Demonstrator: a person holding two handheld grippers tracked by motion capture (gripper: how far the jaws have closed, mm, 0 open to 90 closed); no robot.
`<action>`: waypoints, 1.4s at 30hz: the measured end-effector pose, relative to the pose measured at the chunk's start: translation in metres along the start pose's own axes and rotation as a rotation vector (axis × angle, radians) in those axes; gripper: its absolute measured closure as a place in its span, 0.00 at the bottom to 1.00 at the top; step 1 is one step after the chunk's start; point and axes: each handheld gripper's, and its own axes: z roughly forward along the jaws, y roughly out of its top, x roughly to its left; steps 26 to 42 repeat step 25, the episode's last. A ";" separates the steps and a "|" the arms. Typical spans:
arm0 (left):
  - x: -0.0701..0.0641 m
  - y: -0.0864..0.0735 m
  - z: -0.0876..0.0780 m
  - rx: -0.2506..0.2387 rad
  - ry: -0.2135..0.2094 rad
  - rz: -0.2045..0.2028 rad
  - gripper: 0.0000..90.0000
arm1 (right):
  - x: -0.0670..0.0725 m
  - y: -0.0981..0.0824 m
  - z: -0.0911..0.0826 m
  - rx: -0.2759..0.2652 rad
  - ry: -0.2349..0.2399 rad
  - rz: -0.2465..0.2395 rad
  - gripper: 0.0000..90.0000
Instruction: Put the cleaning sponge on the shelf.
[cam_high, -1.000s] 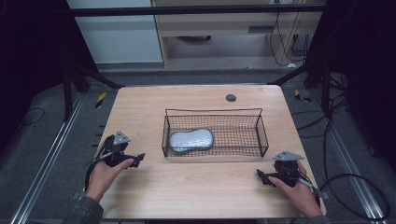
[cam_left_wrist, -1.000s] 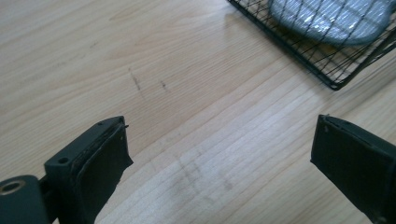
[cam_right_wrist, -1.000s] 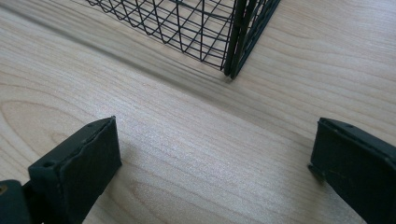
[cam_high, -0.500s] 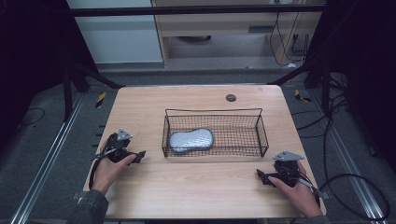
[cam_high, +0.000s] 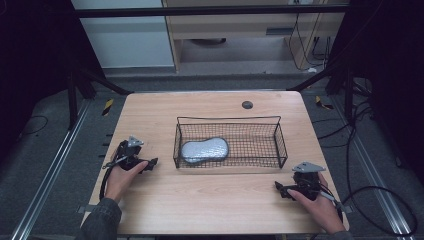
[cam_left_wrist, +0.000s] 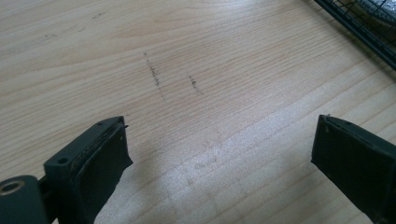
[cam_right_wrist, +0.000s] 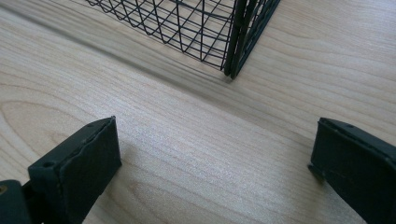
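Wire basket at table centre, long side across; grey oblong pouch-like obj lying flat inside, toward basket's 9 o'clock end, resting on mesh floor near the near wall; exact nature hard to tell. Wooden table otherwise bare apart from small dark round plug at 12 o'clock, well apart from basket.

Left gripper parked low at 8 o'clock of basket, near its left end, pointed toward 3 o'clock; jaws spread wide, nothing between but bare wood in left gripper view; basket corner w/ a sliver of grey obj at that view's 1 o'clock; prob. placed here because closest to the obj, ready to go up over the rim.

Right gripper at 4 o'clock of basket, apart from it, resting low on table; jaws also released wide, empty; basket's near right corner straight ahead at 12 o'clock in right gripper view; likely positioned to steady basket or just waiting.

Judgement: start of a pick from basket; nothing grasped yet; left side the obvious reach; rim height and mesh snagging the main risks.
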 end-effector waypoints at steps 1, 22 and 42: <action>0.000 0.000 0.001 0.001 0.002 0.000 0.03 | 0.000 0.000 0.000 0.000 0.000 0.000 0.02; 0.003 -0.007 0.015 -0.042 -0.012 -0.028 0.00 | 0.000 0.000 0.000 -0.001 -0.001 0.001 0.02; 0.003 -0.007 0.015 -0.042 -0.013 -0.027 0.00 | 0.000 0.000 0.000 0.000 -0.001 0.001 0.01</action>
